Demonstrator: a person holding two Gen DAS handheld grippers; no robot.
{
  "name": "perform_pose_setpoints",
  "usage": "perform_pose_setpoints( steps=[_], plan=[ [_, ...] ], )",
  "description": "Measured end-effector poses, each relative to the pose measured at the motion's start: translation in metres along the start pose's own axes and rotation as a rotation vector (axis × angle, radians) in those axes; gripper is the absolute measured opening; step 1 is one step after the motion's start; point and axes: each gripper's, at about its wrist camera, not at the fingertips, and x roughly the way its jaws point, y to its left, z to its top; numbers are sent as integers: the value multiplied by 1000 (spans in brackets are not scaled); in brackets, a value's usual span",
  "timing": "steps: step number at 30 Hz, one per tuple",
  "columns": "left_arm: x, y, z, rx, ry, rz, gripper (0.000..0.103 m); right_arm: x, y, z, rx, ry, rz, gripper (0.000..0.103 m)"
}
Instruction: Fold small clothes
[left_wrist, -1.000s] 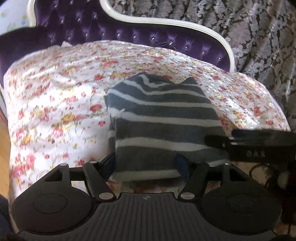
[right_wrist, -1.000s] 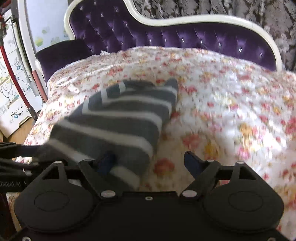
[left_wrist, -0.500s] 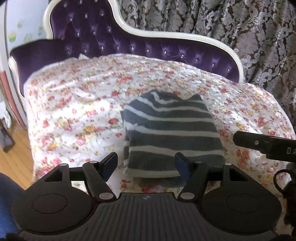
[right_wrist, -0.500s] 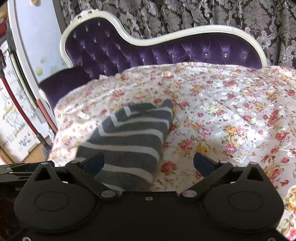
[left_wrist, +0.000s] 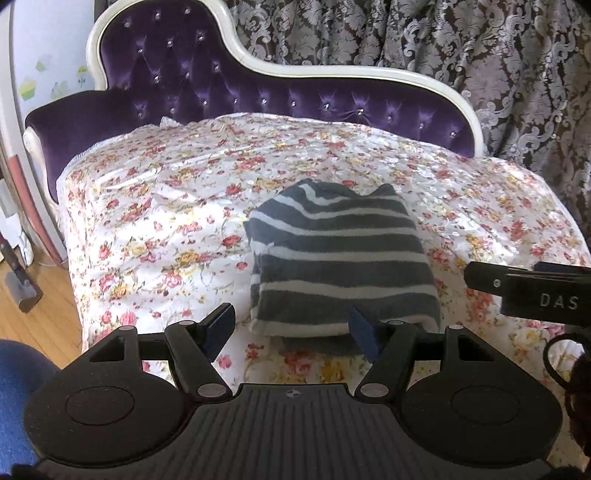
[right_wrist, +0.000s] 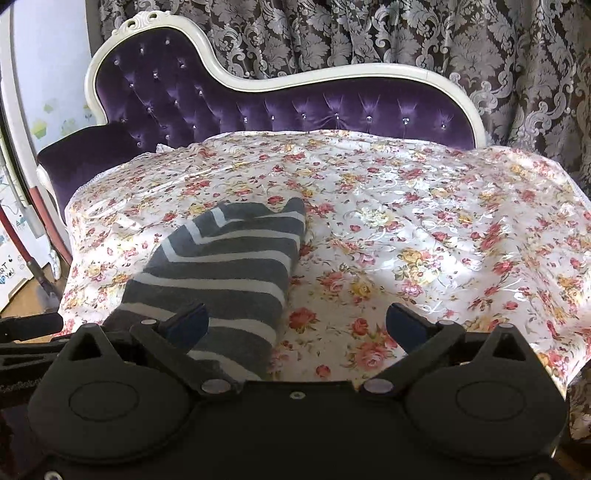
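Nearest the lens, the left tool (left_wrist: 291, 326) hangs released just short of the striped garment (left_wrist: 341, 266), nothing between its blue pads. The right tool (right_wrist: 295, 325) is spread wide and empty too, its jaws having just been opening; its left pad shows against the garment's near corner, contact unclear. Both seem drawn back to let the fold settle. A second ago the tools sat low at the garment's front edge; now they are higher and farther off. The garment lies folded into a compact rectangle on the floral cover (left_wrist: 155, 236) of a purple tufted sofa (right_wrist: 258, 107). The fold looks finished. Patterned curtains (right_wrist: 406, 33) hang behind.
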Motion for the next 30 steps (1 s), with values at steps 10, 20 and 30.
perform_pose_setpoints(
  steps=[10, 20, 30],
  plan=[
    [6, 10, -2, -52, 46, 13, 66, -7, 5, -3, 37, -16, 22, 102],
    [16, 16, -6, -86, 98, 16, 66, -2, 14, -12, 26, 39, 54, 102],
    [19, 27, -5, -101, 110, 48, 66, -2, 13, -15, 15, 48, 29, 102]
  ],
)
